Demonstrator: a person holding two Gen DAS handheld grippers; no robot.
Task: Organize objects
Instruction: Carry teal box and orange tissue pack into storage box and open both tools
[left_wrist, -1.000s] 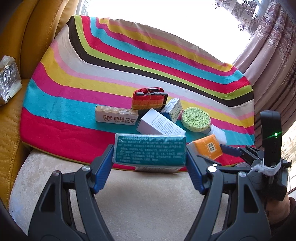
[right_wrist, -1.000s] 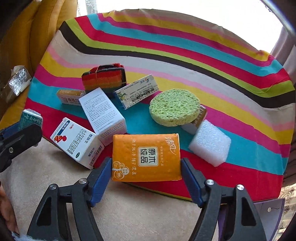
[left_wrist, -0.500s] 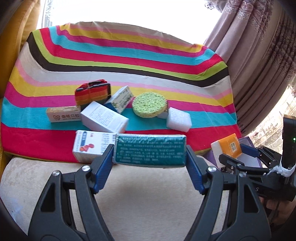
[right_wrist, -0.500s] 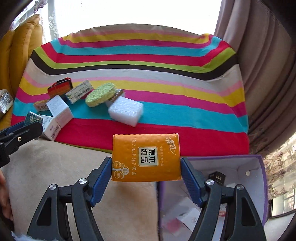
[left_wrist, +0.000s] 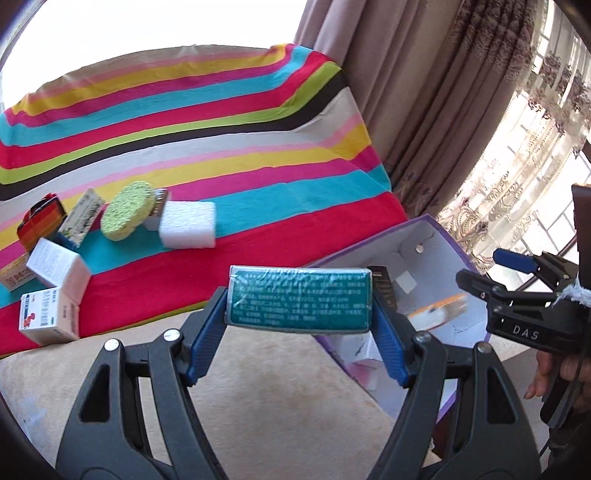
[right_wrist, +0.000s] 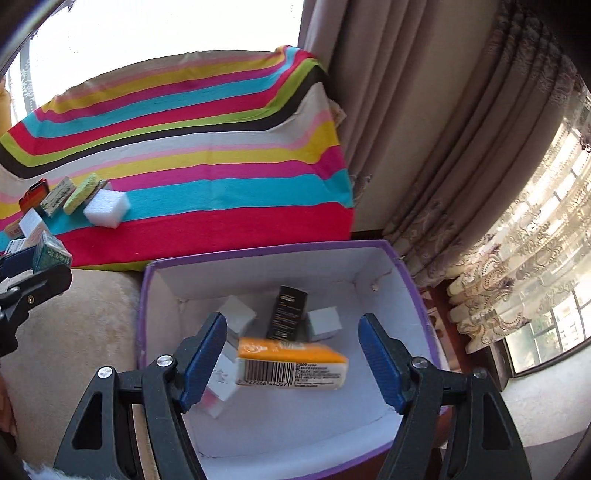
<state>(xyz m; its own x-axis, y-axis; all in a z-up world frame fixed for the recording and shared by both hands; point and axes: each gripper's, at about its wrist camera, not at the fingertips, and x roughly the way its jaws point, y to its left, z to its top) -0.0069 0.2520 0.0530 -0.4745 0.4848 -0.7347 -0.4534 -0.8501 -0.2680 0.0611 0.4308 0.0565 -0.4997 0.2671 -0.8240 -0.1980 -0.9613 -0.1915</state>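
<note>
Right hand-held gripper (right_wrist: 291, 358): jaws spread, pads clear of the orange tissue pack (right_wrist: 291, 363); nothing gripped.
Orange tissue pack: tilted and blurred between the open jaws, over the inside of the purple box (right_wrist: 146, 295); whether it has landed cannot be told.
Left hand-held gripper (left_wrist: 299, 319): closed on the teal pack (left_wrist: 298, 297), pads pressing both short ends.
Teal pack: held level at the box's near rim, not yet over the interior.
Step in hand: judged as delivery of both packs into the box.
Procedure: carry the teal pack over bare box floor before opening; keep it level; avoid the black carton (right_wrist: 287, 312).
Remaining items: white foam block (left_wrist: 187, 224), green sponge (left_wrist: 127, 210) and cartons lie on the striped cloth (left_wrist: 258, 147), well apart from the box.
Hard to make out: print on the packs; box contents behind the jaws.
</note>
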